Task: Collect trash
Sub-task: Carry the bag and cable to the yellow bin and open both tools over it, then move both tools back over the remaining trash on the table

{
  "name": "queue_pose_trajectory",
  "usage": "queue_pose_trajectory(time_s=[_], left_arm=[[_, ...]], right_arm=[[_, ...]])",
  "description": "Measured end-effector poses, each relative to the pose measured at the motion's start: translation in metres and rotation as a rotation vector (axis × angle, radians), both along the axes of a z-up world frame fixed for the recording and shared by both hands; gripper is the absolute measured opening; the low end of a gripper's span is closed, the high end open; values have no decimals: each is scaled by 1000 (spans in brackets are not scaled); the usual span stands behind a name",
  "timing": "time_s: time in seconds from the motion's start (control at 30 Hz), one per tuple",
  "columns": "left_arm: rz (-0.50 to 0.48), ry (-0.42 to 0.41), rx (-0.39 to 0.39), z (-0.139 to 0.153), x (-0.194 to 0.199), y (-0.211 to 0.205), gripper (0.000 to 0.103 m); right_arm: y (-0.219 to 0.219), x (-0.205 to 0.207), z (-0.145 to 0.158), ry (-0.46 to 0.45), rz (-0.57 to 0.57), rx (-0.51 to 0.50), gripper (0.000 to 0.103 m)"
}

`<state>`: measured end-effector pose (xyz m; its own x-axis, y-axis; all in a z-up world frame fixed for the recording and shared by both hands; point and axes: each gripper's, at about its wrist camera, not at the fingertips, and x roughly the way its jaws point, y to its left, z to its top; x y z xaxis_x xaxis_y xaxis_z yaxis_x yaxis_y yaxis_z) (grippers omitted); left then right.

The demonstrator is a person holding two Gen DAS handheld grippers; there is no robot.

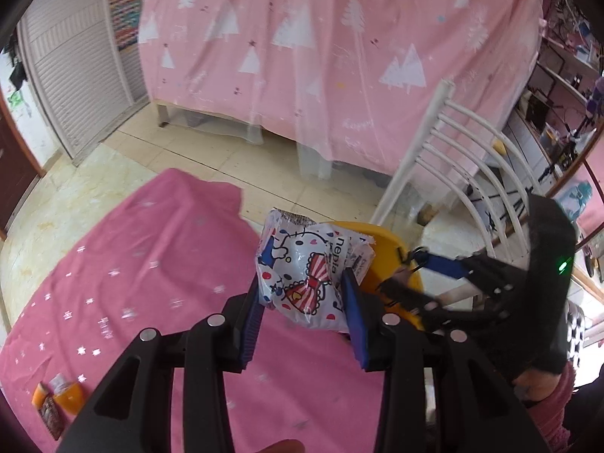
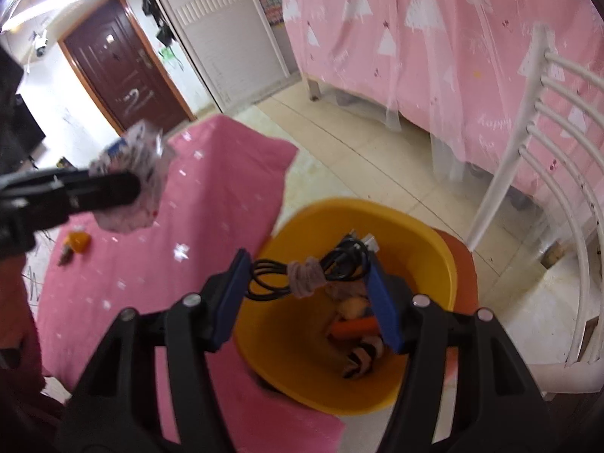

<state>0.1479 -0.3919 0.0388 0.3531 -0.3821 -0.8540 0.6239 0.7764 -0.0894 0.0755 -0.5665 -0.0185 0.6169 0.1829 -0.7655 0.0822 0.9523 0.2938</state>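
Blue pads of the left gripper (image 1: 302,302) pinch a cartoon-printed tissue pack (image 1: 307,268) above the pink cloth's (image 1: 151,264) edge; right gripper (image 2: 307,290) grips a coiled black cable (image 2: 339,260) over the yellow bin (image 2: 426,241).

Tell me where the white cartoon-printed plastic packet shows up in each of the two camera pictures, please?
Left wrist view: the white cartoon-printed plastic packet sits at centre, pinched between the left tool's blue pads.
Right wrist view: the same packet is at the left edge, gripped by the left tool, above the pink star-dotted cloth.
Shared landmark: the round yellow plastic bin, right of the packet in both views.
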Motion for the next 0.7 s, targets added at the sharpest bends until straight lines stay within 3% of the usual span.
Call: queue_pose_trajectory(time_s=[0.23,0.3,0.43,0.7], left_arm=[[-33,35,45,-23,-1,-42,34],[-36,42,59,-28,1,-49,37],[-28,68,61,-33,7,-57,54],[-18,73,63,-31,6,-62,59]], right_arm=[[-16,0,-23,40,-6,25,60],[-20,-1,-26,42,-11,39,60],[-28,0,-31,50,-16,63,65],[-28,-2,-29,39,-12,78,68]])
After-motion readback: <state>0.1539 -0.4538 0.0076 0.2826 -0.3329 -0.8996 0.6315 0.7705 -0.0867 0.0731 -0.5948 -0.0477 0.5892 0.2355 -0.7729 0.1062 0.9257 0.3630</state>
